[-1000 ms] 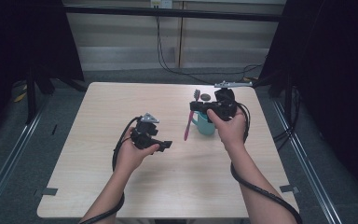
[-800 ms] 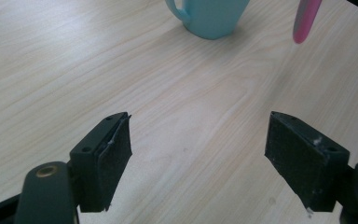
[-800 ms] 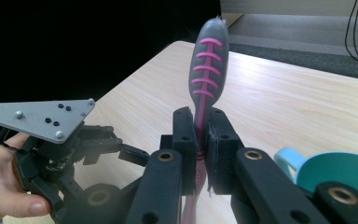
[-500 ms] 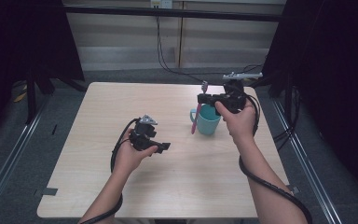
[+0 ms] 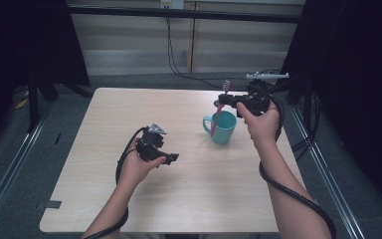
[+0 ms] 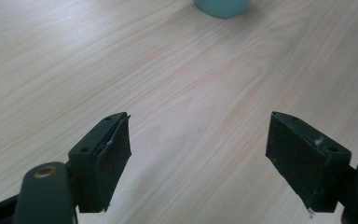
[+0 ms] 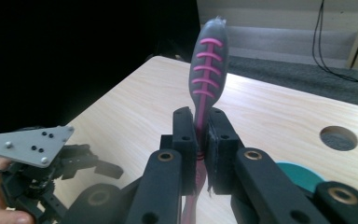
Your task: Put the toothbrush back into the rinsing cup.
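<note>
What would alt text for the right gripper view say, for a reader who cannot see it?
The right tool is shut on a pink-and-grey toothbrush, whose head points up and away over a light wooden table. The rim of a teal mug peeks out at lower right, and the left tool sits at lower left.

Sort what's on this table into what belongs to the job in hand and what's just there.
In the job:
- pink toothbrush, clamped in the right gripper
- teal mug under it

Just there:
- left gripper, open over bare table
- round hole in the tabletop

Wood table (image 5: 199, 199) w/ round hole (image 7: 338, 138)
</note>
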Demonstrator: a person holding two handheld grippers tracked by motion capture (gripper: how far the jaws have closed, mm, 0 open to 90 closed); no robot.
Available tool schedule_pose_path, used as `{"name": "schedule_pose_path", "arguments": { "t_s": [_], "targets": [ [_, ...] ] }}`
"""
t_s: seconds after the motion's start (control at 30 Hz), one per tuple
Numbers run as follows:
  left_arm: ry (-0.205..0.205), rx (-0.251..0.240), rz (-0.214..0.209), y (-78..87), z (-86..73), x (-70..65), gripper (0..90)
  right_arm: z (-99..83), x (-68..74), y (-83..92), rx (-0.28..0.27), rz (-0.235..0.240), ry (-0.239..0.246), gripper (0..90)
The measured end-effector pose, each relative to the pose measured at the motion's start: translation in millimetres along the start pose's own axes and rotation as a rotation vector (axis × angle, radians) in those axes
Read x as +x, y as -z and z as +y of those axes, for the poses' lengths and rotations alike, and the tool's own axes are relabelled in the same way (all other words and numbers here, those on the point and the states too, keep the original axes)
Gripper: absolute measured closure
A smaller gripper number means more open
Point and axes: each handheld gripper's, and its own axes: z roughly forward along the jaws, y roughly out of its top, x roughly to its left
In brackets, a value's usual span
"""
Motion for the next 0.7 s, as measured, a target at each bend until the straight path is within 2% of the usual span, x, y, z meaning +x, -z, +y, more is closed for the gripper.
{"name": "schedule_pose_path", "arguments": {
  "t_s": [0.27,0.47,0.7],
  "targets": [
    [0.003,0.002,0.006,1.8,-3.5,3.2,21.7,4.5,-11.1,5.8,-0.02,-0.035,-0.019,84.0],
    [0.011,0.002,0.003,2.7,-5.3,5.4,21.8,9.9,-18.0,11.2,-0.038,-0.079,-0.015,83.9],
    [0.015,0.004,0.003,1.8,-10.1,7.3,21.8,10.0,-25.4,7.1,-0.044,-0.121,-0.006,83.9]
  ]
}}
